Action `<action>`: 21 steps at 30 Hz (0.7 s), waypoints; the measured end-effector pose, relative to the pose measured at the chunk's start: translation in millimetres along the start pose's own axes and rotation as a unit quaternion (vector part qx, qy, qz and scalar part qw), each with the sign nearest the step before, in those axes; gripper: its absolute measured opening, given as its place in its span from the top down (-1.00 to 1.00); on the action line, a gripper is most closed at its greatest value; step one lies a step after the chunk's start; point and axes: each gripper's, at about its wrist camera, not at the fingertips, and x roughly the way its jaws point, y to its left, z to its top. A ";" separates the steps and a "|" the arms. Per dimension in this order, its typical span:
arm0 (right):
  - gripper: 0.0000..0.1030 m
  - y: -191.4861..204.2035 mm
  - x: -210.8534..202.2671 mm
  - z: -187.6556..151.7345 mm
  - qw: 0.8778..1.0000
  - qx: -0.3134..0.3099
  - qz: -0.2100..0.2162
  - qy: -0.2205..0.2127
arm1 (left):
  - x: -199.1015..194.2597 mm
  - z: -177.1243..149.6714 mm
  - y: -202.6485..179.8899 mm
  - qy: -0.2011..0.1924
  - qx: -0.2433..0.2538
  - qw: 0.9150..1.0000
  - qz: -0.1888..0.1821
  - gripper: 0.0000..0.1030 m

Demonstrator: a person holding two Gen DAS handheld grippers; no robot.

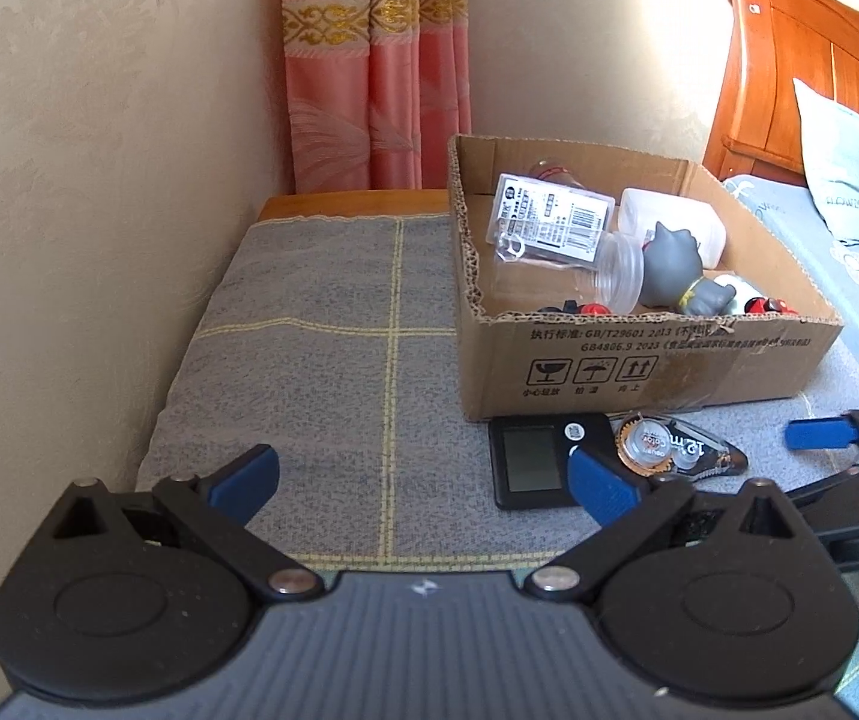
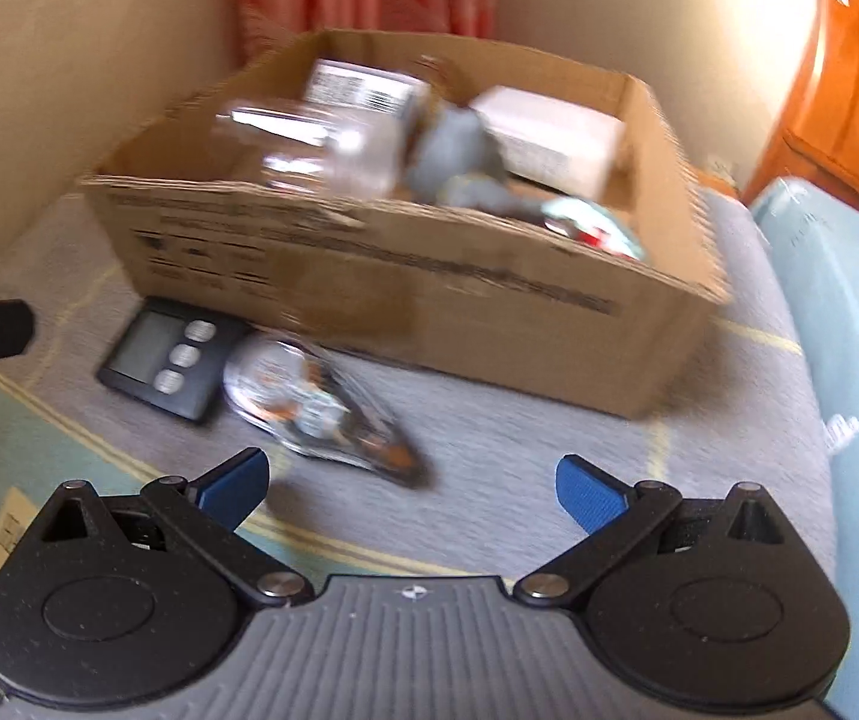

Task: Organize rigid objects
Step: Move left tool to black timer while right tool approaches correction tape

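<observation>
- Two loose things lie on the grey cloth [image 1: 309, 312] before the cardboard box [image 1: 639, 360]: a black timer [image 2: 162, 357] and, touching it, a clear tape dispenser [image 2: 321, 414] (blurred).
- Right gripper [image 2: 411, 489] just short of the dispenser, spread wide, holding nothing.
- Left gripper [image 1: 423, 477] likewise spread; its right finger overlaps the timer's corner.
- Box holds a grey figurine [image 1: 672, 267] and a jar [image 1: 618, 276].

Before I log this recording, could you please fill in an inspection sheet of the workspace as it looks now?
Surface: grey checked cloth over a wooden stand.
Job's things: cardboard box holding a grey figurine, clear jar, white container and packaged item; black digital timer and correction tape dispenser lie outside, by its front wall.
Clutter: nothing seen.
Grippers: left gripper and right gripper both open, empty.
Cables: nothing seen.
Surroundings: pink curtain, wooden headboard, pillow.
</observation>
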 end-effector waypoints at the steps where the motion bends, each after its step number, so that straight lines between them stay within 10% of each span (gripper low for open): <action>1: -1.00 6.2 2.7 1.8 1.000 -0.011 -0.002 0.002 | -0.5 -0.5 1.6 0.000 -0.001 1.000 0.001 -0.98; 21: -1.00 -52.7 12.8 -3.2 0.997 0.061 -0.038 -0.001 | 42.1 -0.2 -32.8 0.051 0.051 0.997 -0.039 -0.98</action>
